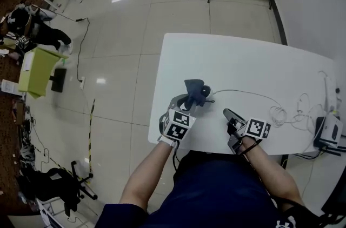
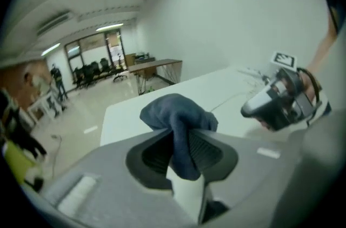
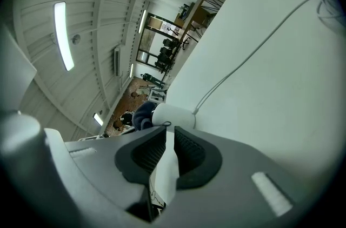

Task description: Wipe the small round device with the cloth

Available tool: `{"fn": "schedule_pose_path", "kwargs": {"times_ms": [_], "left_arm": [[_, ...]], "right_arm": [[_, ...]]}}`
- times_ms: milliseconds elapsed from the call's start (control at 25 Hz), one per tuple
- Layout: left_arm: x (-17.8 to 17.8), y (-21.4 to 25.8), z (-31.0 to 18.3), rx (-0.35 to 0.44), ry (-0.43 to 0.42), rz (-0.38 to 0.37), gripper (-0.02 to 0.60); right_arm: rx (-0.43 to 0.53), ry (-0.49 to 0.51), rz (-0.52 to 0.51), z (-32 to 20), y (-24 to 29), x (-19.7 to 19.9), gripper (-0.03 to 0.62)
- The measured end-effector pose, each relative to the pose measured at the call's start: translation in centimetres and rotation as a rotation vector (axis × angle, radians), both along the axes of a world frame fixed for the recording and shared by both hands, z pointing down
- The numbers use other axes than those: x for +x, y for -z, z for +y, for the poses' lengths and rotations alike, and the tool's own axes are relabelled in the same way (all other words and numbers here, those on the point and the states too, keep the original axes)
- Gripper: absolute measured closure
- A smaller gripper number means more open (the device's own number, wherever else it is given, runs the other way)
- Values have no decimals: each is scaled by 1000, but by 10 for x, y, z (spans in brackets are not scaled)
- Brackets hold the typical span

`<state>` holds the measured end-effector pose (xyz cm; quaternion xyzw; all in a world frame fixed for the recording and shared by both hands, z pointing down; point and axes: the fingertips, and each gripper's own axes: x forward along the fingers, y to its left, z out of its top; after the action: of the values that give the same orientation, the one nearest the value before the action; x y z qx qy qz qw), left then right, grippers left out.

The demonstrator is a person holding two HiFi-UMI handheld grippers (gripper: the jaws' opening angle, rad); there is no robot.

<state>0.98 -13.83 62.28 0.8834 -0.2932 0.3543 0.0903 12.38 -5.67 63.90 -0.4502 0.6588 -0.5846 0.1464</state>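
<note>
Here we hold the left gripper clenched on a dark blue cloth. The cloth is pinched between the ribbed pads, and its bunched top sticks up past the jaw tips. In the head view that bundle hangs over the near middle of the white table, ahead of our left hand, and we cannot tell whether it touches anything beneath it.

The right gripper is empty. Its jaws stand a narrow slit apart, with only the table showing through the gap.

The small round device lies on the table just beyond those jaw tips, apart from them. In the right gripper view it reads as a short white body with rounded ends. Its long axis runs across that picture, crosswise to the jaws.

A thin white cable leaves the end away from the cloth and runs off across the tabletop. In the head view it runs toward loose coils near the table's right edge. The blue cloth shows just past the device's other end.

Both grippers sit near the table's front edge, the right one a little to the right of the cloth.
</note>
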Motion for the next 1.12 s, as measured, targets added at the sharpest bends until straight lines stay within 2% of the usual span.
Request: {"fn": "schedule_pose_path", "kwargs": {"times_ms": [80, 160, 240, 400, 520, 640, 800, 880, 1000, 1120], "left_arm": [[-10, -8, -2, -88, 131, 84, 497], [-13, -14, 0, -160, 211, 143, 497], [-15, -22, 2, -205, 250, 167, 497], [-19, -46, 9, -274, 276, 162, 497], [-19, -60, 19, -338, 326, 178, 497], [-14, -50, 26, -334, 356, 209, 497], [-1, -5, 32, -211, 333, 264, 495], [7, 10, 36, -184, 314, 288, 495], [19, 3, 46, -201, 293, 265, 494], [20, -18, 52, -247, 365, 259, 494]], "right_arm": [[-5, 3, -1, 4, -1, 2, 542], [-7, 7, -3, 6, -2, 5, 542], [-11, 7, -3, 8, -4, 8, 542], [-14, 0, -5, 9, -6, 12, 543], [-14, 0, -5, 10, -6, 12, 543], [-13, -3, -4, 10, -6, 13, 543], [-12, -11, -6, 10, -7, 12, 543], [-12, -11, -8, 9, -7, 12, 543], [-9, -4, -10, 8, -7, 7, 543], [-9, 1, -11, 9, -7, 2, 543]]}}
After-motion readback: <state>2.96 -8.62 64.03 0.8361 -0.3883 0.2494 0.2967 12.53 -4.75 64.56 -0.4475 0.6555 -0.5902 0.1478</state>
